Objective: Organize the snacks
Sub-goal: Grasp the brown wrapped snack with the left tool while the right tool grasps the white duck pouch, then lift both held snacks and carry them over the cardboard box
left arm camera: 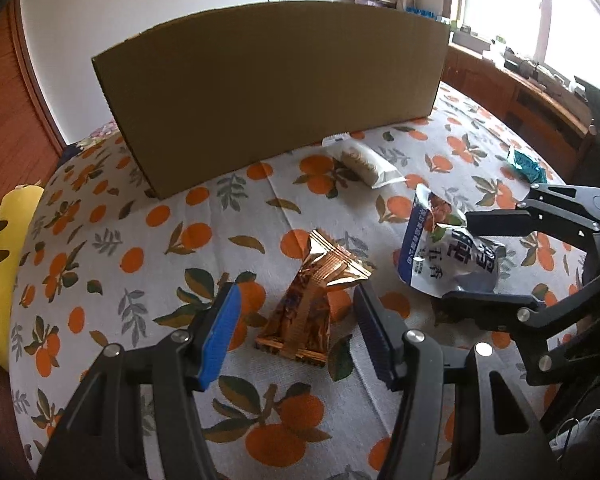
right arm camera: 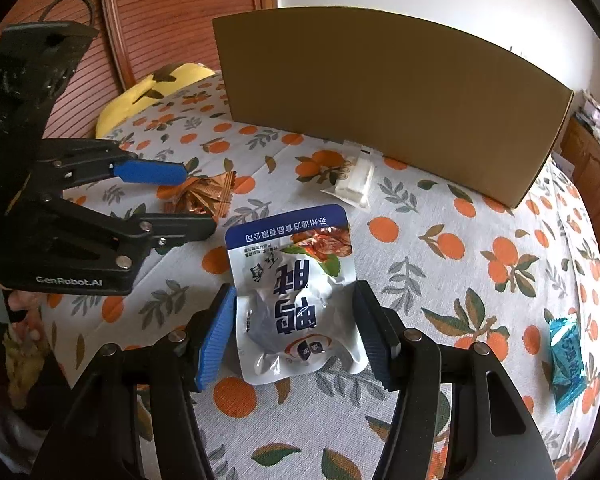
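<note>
On the orange-print tablecloth (left arm camera: 100, 240) before the cardboard box (left arm camera: 276, 92), we see a crinkled copper-gold snack packet (left arm camera: 308, 304) lying between our left gripper (left arm camera: 296, 336)'s wide-spread fingers, with gaps on both sides. Our right gripper (right arm camera: 296, 336), also spread wide, brackets a white-and-blue pouch (right arm camera: 296, 300) with large blue characters; we cannot tell whether its pads touch it.

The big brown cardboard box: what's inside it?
Nothing inside shows. The big brown cardboard box presents only its plain front wall and top edge; its interior is hidden in both views. A white snack packet lies before it.
</note>
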`<state>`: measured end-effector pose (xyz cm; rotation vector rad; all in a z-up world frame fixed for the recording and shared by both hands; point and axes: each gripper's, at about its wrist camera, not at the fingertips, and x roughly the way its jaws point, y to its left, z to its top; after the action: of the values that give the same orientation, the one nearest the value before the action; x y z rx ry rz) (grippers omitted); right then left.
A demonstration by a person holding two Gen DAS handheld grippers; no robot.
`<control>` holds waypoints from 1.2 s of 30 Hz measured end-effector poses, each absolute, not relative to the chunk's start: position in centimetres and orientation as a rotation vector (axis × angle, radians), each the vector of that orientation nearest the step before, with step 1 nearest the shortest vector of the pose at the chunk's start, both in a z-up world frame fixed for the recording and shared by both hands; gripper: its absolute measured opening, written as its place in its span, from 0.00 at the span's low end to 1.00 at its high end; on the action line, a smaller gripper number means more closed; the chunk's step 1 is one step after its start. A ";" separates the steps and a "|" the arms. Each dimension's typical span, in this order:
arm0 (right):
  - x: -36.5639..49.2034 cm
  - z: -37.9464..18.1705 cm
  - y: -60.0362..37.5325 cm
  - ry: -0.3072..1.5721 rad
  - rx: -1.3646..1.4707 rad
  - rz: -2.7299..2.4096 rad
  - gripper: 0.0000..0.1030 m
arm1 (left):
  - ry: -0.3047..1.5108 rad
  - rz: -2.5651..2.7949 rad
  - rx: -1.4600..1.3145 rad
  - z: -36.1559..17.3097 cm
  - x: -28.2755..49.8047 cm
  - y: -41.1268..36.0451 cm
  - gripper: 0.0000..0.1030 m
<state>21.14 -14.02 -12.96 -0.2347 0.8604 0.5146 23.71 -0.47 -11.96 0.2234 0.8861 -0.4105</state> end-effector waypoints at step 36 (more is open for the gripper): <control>20.2 -10.5 -14.9 0.800 -0.188 0.486 0.58 | 0.772 -0.409 0.080 -8.4 20.6 1.1 0.19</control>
<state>20.24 -14.93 -10.55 -0.1881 0.8001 0.4863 20.57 1.13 -8.38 0.0796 0.7725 -0.4092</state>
